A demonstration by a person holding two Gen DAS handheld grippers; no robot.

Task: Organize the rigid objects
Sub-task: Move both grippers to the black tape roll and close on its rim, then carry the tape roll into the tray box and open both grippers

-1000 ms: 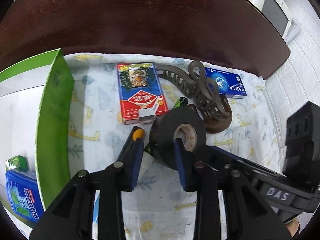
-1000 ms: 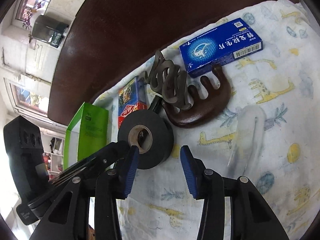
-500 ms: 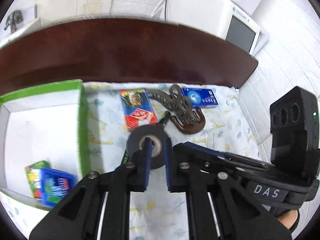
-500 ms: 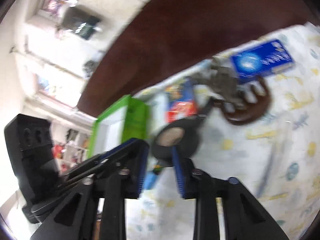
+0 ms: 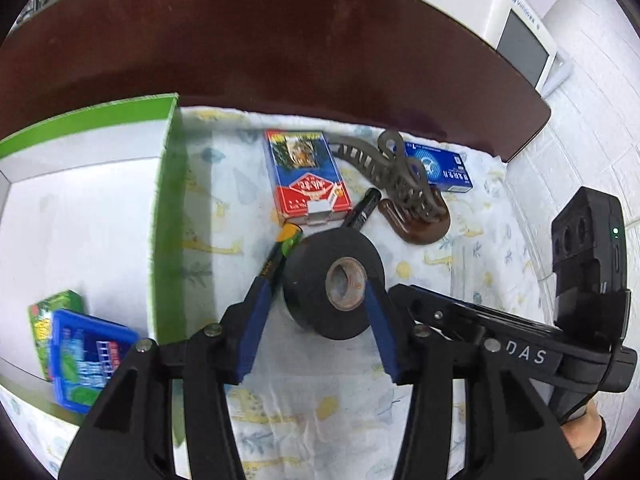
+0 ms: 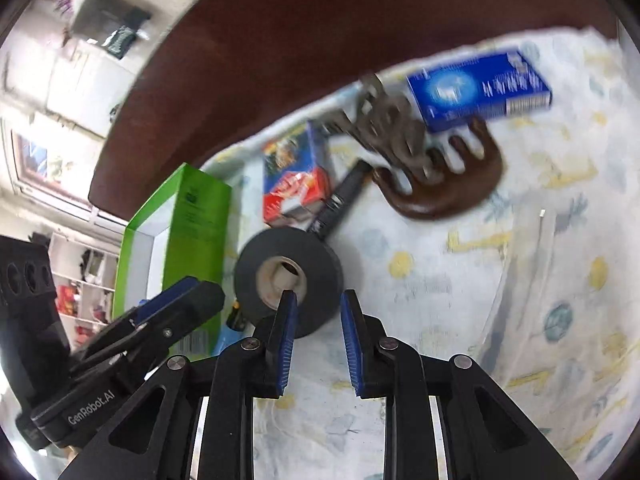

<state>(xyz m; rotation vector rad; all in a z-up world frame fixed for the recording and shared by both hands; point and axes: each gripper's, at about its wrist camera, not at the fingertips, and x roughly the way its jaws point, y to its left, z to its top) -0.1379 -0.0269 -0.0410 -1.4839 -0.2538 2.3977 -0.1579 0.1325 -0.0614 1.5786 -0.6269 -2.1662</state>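
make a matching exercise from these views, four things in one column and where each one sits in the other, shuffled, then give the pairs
Things
1. black tape roll
2. blue mint tin
3. brown hair claw
4. blue medicine box

Places
A. inside the green box
B. against the dark wooden edge, behind the claw clips
C. between the left gripper's opening jaws
D. on the cloth, under the grey claw clip

Pairs: 1-C, 2-A, 3-D, 4-B

Dark red-brown wooden board (image 5: 280, 40) curving behind the work area. Printed cloth (image 5: 320, 400) with yellow giraffes and blue leaves covering the surface. White brick-pattern wall (image 5: 592, 128) at right. White appliance (image 5: 520, 28) beyond the board. Window (image 6: 32, 156) and shelves (image 6: 84, 284) at far left, blurred.
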